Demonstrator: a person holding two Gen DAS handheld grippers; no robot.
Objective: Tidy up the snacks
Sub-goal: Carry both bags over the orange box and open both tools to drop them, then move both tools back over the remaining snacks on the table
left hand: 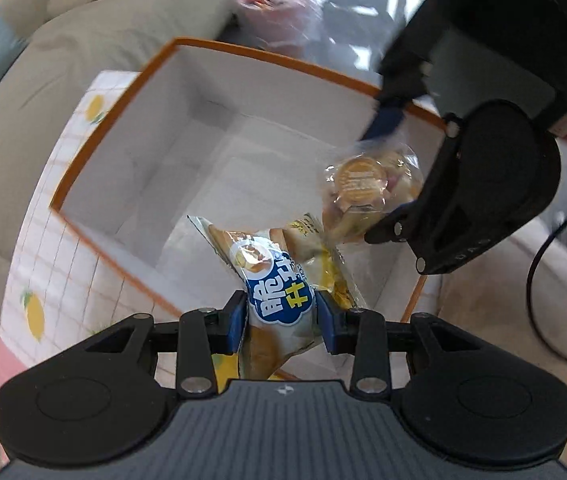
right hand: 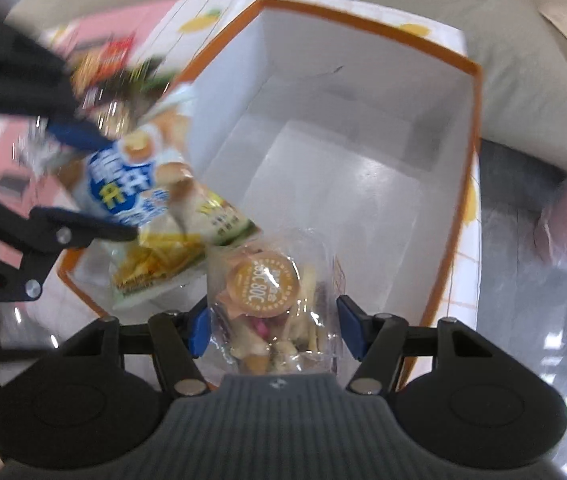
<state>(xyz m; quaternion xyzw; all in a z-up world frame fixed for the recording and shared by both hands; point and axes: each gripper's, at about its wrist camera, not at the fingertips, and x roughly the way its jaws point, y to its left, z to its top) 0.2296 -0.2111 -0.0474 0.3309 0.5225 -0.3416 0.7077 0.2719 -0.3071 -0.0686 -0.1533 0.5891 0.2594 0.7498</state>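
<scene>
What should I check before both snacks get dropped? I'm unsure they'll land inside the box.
1. Left gripper clamps the chip bag: ok.
2. Right gripper holds the clear snack pack: ok.
3. Both snacks hang over the open box: ok.
4. Box floor free below them: ok.
5. The two snacks are apart: cannot tell, they overlap in the right wrist view.
</scene>
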